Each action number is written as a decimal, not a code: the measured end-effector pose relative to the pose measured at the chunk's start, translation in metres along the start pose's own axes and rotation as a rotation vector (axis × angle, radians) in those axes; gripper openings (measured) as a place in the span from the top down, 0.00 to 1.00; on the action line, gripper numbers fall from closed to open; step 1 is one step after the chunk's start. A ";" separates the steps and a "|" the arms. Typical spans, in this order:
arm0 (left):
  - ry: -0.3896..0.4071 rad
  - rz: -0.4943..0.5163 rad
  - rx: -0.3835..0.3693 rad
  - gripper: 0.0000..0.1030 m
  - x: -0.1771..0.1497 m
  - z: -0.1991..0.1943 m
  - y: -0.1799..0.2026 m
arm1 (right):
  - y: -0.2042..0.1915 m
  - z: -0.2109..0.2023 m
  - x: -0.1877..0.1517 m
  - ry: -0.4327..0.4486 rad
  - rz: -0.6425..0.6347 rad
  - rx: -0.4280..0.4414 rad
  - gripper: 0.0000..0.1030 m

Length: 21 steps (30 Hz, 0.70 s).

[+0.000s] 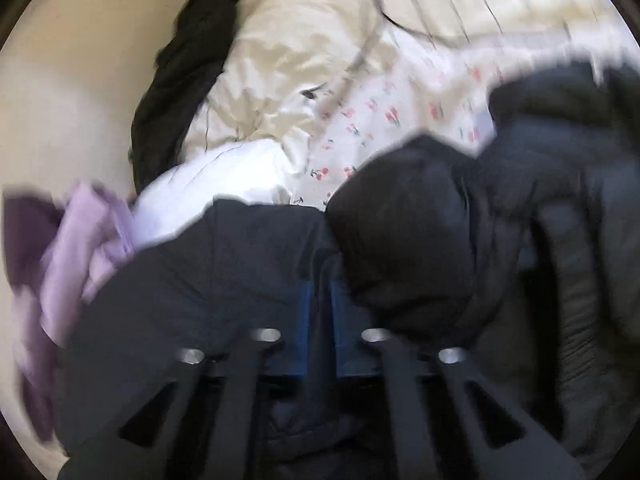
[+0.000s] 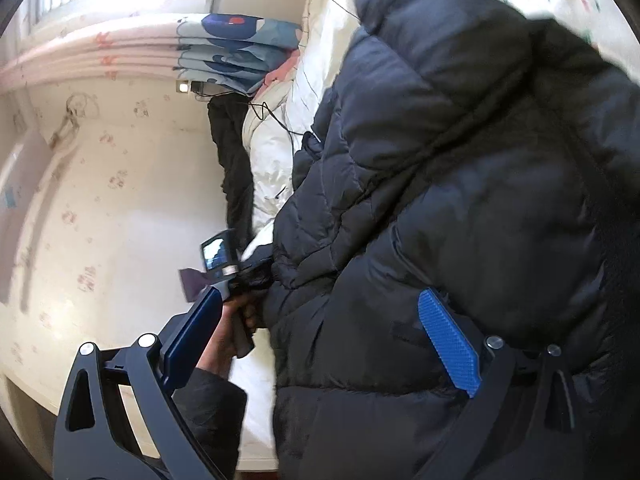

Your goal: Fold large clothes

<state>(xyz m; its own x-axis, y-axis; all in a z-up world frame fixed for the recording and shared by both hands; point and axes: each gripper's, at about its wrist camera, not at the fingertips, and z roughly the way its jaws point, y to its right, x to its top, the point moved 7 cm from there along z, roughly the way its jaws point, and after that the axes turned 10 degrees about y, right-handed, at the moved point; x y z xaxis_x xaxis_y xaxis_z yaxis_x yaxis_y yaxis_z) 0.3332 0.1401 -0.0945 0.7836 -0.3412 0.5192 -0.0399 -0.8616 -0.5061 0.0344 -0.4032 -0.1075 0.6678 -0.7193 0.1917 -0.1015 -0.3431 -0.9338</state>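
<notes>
Looking down the left gripper [image 1: 320, 312], most of the view is smeared, so edges are hard to make out. Its blue fingers [image 1: 306, 312] sit tight together, with a thin fold of the black puffy jacket [image 1: 420, 240] pinched between them. The jacket covers the lower half of that view and hides what the fingers rest on. Behind it lies a bed [image 1: 360, 116] with a cherry-print sheet, a cream blanket [image 1: 296, 52] and something lilac [image 1: 80, 248] at the left, too blurry to name.

From the right gripper [image 2: 328, 344], the jacket fills the right side and is cut off at the edges. It lies on the bed, its long side running from near the camera up and away. The right gripper's fingers [image 2: 448, 340] stand wide apart, one pressed against the jacket, the other out over the floor [image 2: 120, 216]. A hand [image 2: 236, 328] holds the left gripper's handle, and the jacket hides that gripper's tips.
</notes>
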 end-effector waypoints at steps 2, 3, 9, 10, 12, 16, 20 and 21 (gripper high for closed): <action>0.053 -0.076 -0.048 0.98 0.008 -0.019 -0.010 | -0.010 -0.004 0.005 0.025 -0.085 -0.040 0.08; 0.074 -0.107 -0.069 0.99 0.012 -0.026 -0.016 | -0.015 -0.006 0.008 0.041 -0.131 -0.063 0.08; 0.240 -0.178 -0.208 0.99 0.055 -0.099 -0.040 | -0.038 0.006 0.052 0.178 -0.460 -0.230 0.07; 0.228 -0.119 -0.276 0.99 0.057 -0.104 -0.026 | -0.027 0.011 0.054 0.149 -0.396 -0.214 0.07; 0.194 0.038 -0.282 0.99 0.051 -0.097 0.004 | -0.010 0.014 0.051 0.127 -0.302 -0.187 0.07; 0.089 0.254 -0.188 0.98 0.029 -0.051 0.053 | -0.002 0.019 0.044 0.095 -0.294 -0.193 0.07; 0.019 0.290 -0.151 0.95 0.020 -0.015 0.066 | 0.003 0.019 0.042 0.086 -0.286 -0.195 0.07; 0.000 0.286 -0.149 0.87 0.019 -0.010 0.066 | 0.005 0.020 0.043 0.083 -0.280 -0.196 0.07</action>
<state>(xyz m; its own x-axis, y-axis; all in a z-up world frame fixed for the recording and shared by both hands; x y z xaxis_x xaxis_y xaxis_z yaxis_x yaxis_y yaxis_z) 0.3389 0.0730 -0.1114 0.7278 -0.5774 0.3701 -0.3489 -0.7763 -0.5250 0.0777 -0.4233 -0.1097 0.6283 -0.6250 0.4633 -0.0681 -0.6374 -0.7676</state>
